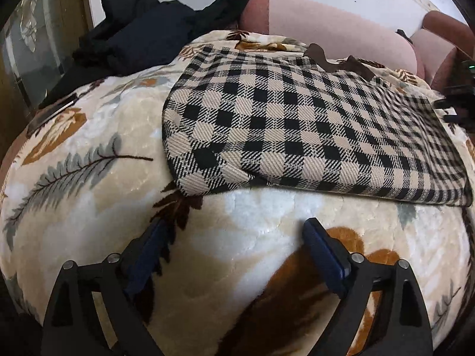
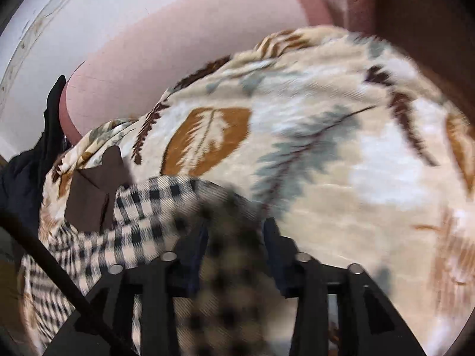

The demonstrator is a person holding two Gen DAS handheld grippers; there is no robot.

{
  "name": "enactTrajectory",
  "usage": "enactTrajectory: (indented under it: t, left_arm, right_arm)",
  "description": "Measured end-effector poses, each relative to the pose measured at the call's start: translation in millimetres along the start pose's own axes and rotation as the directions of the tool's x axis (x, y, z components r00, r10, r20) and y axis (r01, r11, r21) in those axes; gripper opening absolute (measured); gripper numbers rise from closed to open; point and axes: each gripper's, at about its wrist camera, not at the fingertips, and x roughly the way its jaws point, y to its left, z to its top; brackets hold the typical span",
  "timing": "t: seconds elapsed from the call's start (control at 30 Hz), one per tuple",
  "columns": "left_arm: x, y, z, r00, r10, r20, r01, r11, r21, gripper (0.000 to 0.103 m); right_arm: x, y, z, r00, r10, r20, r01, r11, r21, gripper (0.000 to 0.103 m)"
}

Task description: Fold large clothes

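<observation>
A black and beige checked garment (image 1: 297,130) with a brown collar (image 1: 341,62) lies partly folded on a leaf-print blanket (image 1: 89,178). My left gripper (image 1: 234,237) is open and empty, just in front of the garment's near edge. My right gripper (image 2: 234,231) has a blurred fold of the checked garment (image 2: 142,207) between its fingers (image 2: 274,243), at the garment's right side. The right gripper also shows in the left wrist view (image 1: 457,103) at the far right edge. The brown collar (image 2: 89,195) shows to the left in the right wrist view.
A heap of black clothes (image 1: 142,32) lies at the back left of the bed. Pink pillows (image 1: 326,26) line the back against a white wall. A dark flat object (image 1: 53,112) lies on the blanket's left edge, beside a glass panel (image 1: 32,47).
</observation>
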Motion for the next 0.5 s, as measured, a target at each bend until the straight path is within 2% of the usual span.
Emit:
enactTrajectory:
  t: [0.13,0.2,0.27,0.3,0.33,0.4,0.5]
  left_arm:
    - [-2,-4,-2,0.999,0.022,0.024,-0.022,1.000,-0.002,0.093]
    - [-5,-5,-1,1.000,0.026,-0.005,-0.026,1.000,0.005,0.093]
    - [-13,0,0,0.999,0.007,-0.038,-0.007,1.000,-0.005,0.089]
    - [-19,4,0,0.999,-0.007,-0.040,0.006,1.000,-0.014,0.084]
    - [-26,8,0,0.999,-0.008,-0.035,0.007,1.000,-0.019,0.083]
    - [-42,20,2,1.000,0.017,-0.015,-0.018,0.999,-0.041,0.083]
    - [-66,46,1,0.999,0.041,0.001,-0.040,0.990,-0.133,0.083]
  right_arm:
    - [-39,2,-38,0.997,0.077,-0.003,-0.077,0.996,-0.038,0.048]
    - [-55,10,-69,0.992,0.123,-0.025,-0.125,0.989,-0.085,0.048]
    - [-64,21,-96,0.982,0.180,-0.063,-0.187,0.975,-0.120,0.048]
    - [-65,29,-114,0.970,0.220,-0.099,-0.233,0.961,-0.150,0.049]
    - [-66,36,-127,0.962,0.242,-0.125,-0.262,0.948,-0.178,0.049]
    - [-60,43,-150,0.967,0.208,-0.147,-0.239,0.942,-0.237,0.051]
    - [-48,27,-164,0.987,0.098,-0.124,-0.126,0.962,-0.241,0.048]
